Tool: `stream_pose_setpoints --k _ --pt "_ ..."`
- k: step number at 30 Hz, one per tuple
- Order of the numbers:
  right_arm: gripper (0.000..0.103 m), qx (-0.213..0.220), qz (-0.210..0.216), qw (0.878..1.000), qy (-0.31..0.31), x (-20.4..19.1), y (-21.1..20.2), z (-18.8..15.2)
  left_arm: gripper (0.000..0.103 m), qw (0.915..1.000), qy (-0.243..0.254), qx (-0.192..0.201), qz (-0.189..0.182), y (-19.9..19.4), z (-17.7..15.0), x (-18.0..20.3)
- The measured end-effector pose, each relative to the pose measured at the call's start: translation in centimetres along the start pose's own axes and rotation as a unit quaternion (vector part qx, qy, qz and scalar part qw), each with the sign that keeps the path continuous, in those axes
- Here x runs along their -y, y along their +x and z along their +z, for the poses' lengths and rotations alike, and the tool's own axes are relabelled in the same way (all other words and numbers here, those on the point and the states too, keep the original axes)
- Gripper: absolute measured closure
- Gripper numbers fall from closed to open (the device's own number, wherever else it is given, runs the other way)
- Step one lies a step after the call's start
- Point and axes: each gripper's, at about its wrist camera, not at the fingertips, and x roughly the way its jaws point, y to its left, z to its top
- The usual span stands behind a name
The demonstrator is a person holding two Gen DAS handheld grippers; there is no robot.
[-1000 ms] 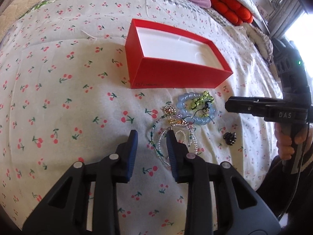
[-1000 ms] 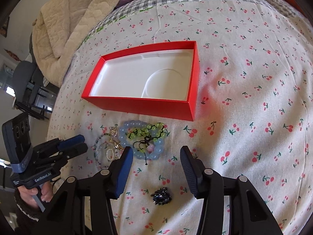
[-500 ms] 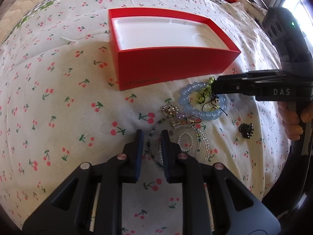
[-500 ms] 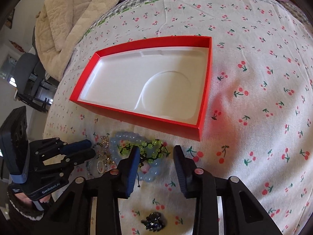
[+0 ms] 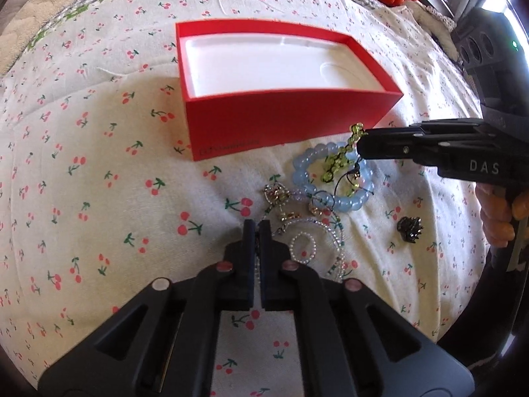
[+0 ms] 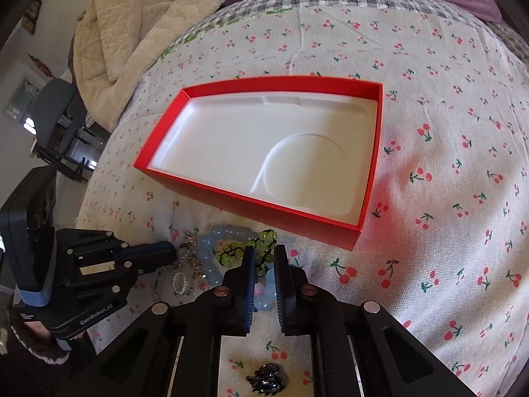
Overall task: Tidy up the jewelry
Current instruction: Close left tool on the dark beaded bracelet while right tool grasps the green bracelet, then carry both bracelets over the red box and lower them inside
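Cherry-print bed cover (image 5: 99,172), red box (image 5: 284,139) set mid-bed, jewelry pile (image 5: 317,211) just before its near wall, left claw (image 5: 255,228) pinched on a beaded necklace (image 5: 330,231), right claw (image 6: 264,256) clamped on the green bead bracelet (image 6: 238,248).

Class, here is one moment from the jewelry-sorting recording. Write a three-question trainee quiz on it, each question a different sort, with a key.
1. True or false: the red box already holds jewelry.
2. The right gripper is shut on: A) blue bead bracelet B) green bead bracelet C) pearl ring
3. Fill in: the left gripper is shut on a beaded ___.

Key: 1 false; 2 B; 3 necklace.
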Motion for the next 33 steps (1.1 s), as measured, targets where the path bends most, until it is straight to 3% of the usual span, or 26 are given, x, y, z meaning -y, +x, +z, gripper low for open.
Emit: stream_pose_setpoints --k 11,22,33 --pt "0.092 0.035 0.014 0.999 -0.024 -2.1 -3.4 -0.2 0.101 0.9984 -0.015 0.054 -0.005 -3.7 0.1 -0.2" --pt "0.092 0.072 0.017 0.997 -0.028 -3.4 -7.4 0.0 0.101 0.9946 -0.015 0.102 0.013 -7.3 1.1 0.8" --pt "0.092 0.121 0.005 0.993 -0.003 -3.0 -10.0 1.5 0.101 0.9891 -0.037 0.142 -0.009 -10.0 3.6 2.8"
